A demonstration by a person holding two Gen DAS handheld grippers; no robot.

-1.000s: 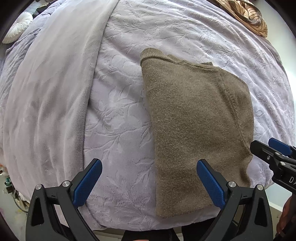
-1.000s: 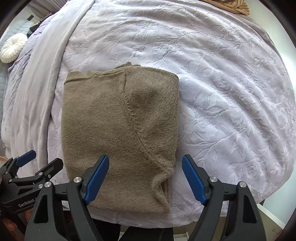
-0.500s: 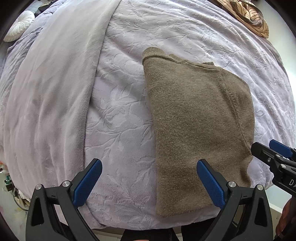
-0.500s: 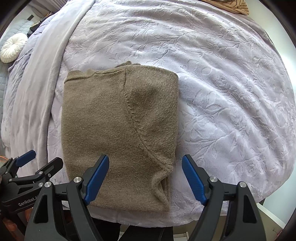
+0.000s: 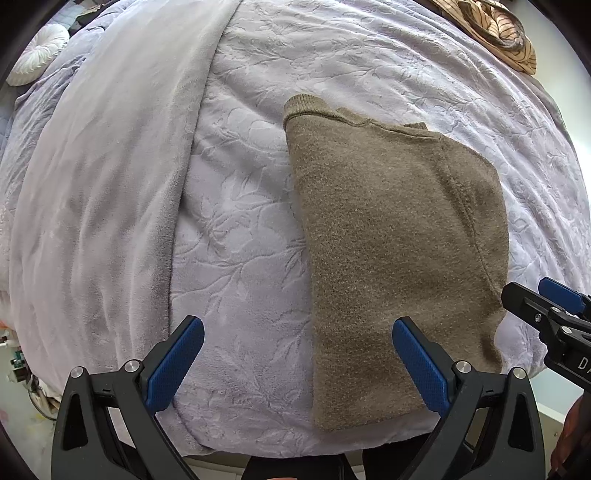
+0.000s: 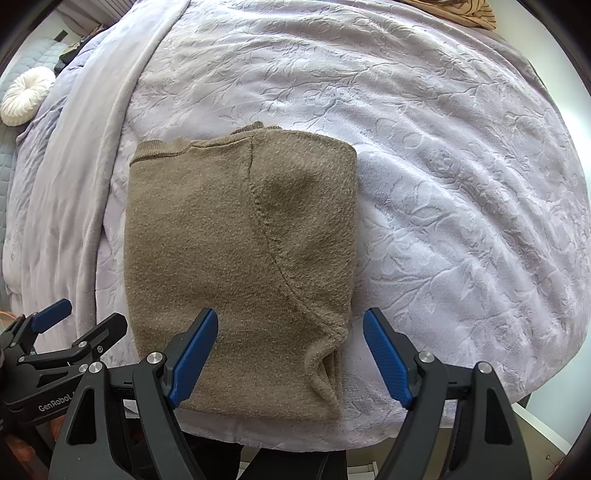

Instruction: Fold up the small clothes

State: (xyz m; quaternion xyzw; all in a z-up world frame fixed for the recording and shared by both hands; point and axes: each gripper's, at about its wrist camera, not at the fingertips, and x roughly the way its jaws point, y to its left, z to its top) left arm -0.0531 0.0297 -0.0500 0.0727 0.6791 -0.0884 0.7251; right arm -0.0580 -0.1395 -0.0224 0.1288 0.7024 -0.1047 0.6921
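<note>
Sweater [image 6: 240, 266] folded, flat on bed [image 6: 461, 184], near front edge. Left claw [image 5: 295, 365] and right claw [image 6: 290, 356] both wide open, empty, above the near hem. Risk: loose layers at 5 o'clock corner; pinching top layer only unfolds stack. Slide toward 6 o'clock drops it off bed.

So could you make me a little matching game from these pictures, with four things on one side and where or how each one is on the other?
Things:
1. brown sweater
2. round white cushion
3. left claw
4. tan striped cloth

Places or states:
A. open, holding nothing
B. far right corner of the bed
C. folded, lying flat on the lilac bedspread
D. far left, beyond the bedspread

Pairs: 1-C, 2-D, 3-A, 4-B
</note>
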